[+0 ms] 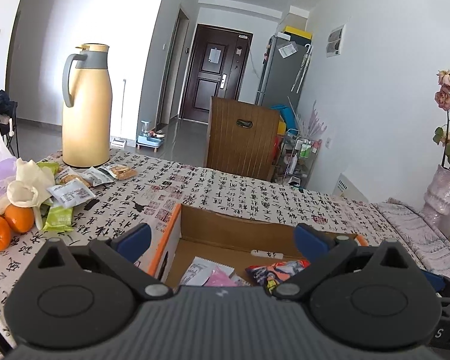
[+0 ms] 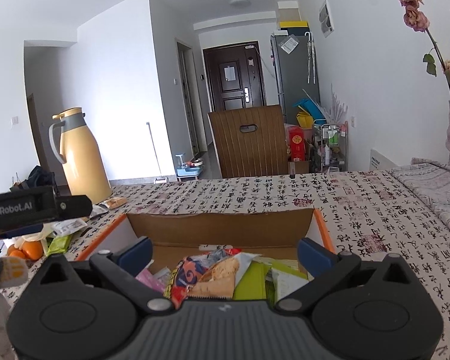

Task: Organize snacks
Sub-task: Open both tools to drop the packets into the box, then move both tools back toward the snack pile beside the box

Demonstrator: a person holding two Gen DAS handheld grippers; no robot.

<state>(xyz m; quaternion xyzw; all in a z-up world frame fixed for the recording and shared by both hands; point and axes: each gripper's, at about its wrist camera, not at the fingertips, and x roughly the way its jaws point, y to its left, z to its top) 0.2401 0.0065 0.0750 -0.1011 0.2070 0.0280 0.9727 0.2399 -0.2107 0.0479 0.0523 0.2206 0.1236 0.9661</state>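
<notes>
Blue pads are seen wide apart on the left hand-held gripper [image 1: 222,241] and on the right hand-held gripper [image 2: 224,250]; nothing is held. Just below both, the cardboard box [image 1: 237,225] already holds packets. More snack packets [image 1: 72,190] are spread on the counter [image 1: 255,192], off to the left, nearer the left one. "GenRobot.AI" can be read on the left tool in the right view.

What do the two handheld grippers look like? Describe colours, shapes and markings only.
Both match. The left gripper and the right gripper each have a ribbed dark grey body, black linkage arms with round discs and silver pivot pins, and blue fingers. In the right wrist view, the left gripper's black side reads "GenRobot.AI" in grey lettering. No cables or sleeves show.
</notes>
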